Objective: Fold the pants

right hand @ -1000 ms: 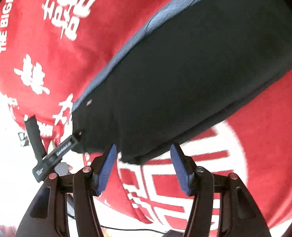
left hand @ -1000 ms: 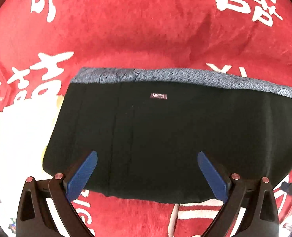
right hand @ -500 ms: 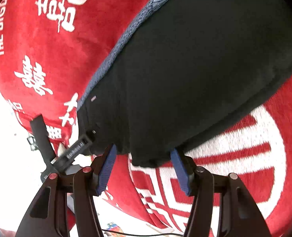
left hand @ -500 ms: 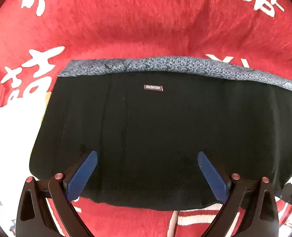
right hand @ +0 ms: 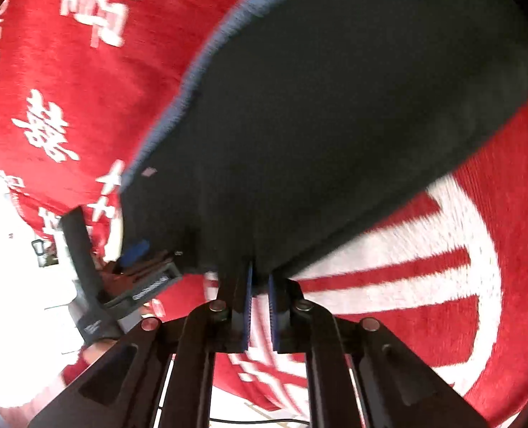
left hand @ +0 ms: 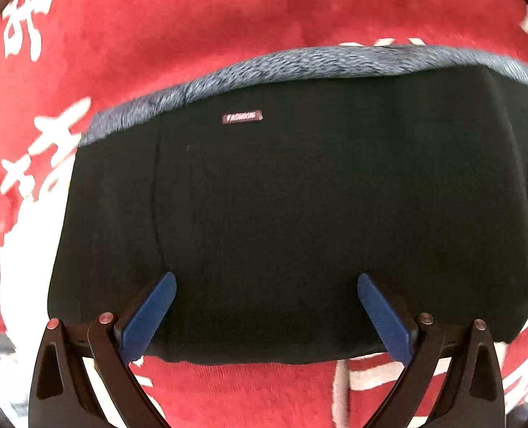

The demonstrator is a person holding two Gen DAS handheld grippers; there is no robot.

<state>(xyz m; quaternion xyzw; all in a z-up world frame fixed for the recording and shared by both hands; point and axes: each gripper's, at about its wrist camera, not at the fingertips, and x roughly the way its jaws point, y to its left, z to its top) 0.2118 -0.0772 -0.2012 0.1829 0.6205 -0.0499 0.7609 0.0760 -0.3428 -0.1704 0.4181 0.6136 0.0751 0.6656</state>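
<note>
Black pants [left hand: 299, 214] lie folded on a red cloth, with a grey-blue waistband [left hand: 299, 64] along the far edge and a small label [left hand: 242, 117]. My left gripper [left hand: 264, 285] is open, its blue fingers spread over the near edge of the pants. In the right wrist view the pants [right hand: 335, 125] fill the upper middle. My right gripper [right hand: 260, 278] is shut on the near edge of the pants. The left gripper [right hand: 135, 249] shows at the pants' left corner in that view.
The red cloth [left hand: 192, 18] with white characters covers the surface under the pants. It also shows in the right wrist view [right hand: 460, 285] with a large white emblem. A bright white area [right hand: 14, 285] lies beyond the cloth's left edge.
My right gripper has closed from open onto the near edge of the pants. My left gripper has moved forward over the pants and stays open.
</note>
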